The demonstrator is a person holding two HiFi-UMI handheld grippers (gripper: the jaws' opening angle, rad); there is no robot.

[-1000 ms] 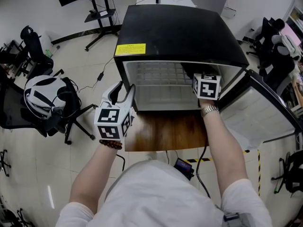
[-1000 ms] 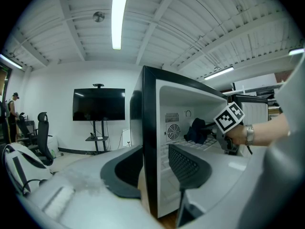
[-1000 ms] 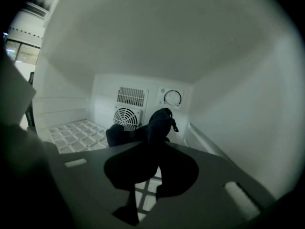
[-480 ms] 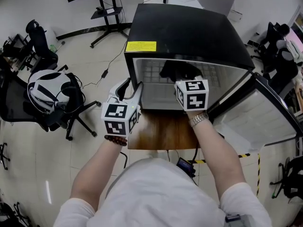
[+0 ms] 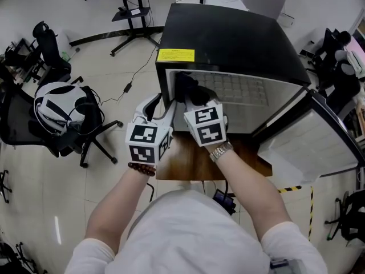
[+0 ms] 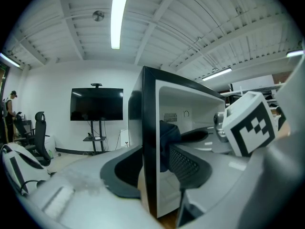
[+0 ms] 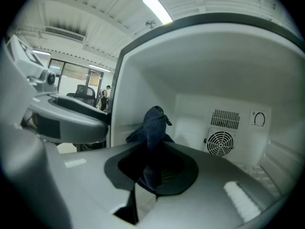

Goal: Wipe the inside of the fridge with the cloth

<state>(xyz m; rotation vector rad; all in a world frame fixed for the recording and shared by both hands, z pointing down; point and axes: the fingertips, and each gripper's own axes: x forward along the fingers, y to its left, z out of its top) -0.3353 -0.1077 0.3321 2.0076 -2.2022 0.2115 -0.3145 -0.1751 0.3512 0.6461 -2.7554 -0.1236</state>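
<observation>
- The cloth [image 7: 153,137] looks soft, light and limp; the right gripper [image 7: 152,175] has its fingers clenched on the bunched middle, probably the best hold, by the left inner wall of the fridge [image 5: 239,33].
- The left gripper [image 6: 150,173] has its fingers spread, straddling the fridge's left front edge.
- The inside is smooth and white. The fridge stands on a wooden counter [image 5: 197,161] with its door [image 5: 311,144] open, and there is a chair [image 5: 68,124] nearby.

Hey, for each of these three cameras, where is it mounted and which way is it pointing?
Head view: on the person's head, looking steeply down at the open fridge; both forearms, left claw and right claw show.
Left gripper view: rides the left claw, facing the fridge's left wall, between its open jaws; TV beyond.
Right gripper view: rides the right claw, facing the fan inside the fridge; jaws shut on the cloth.
Shared: all three show the cloth.
</observation>
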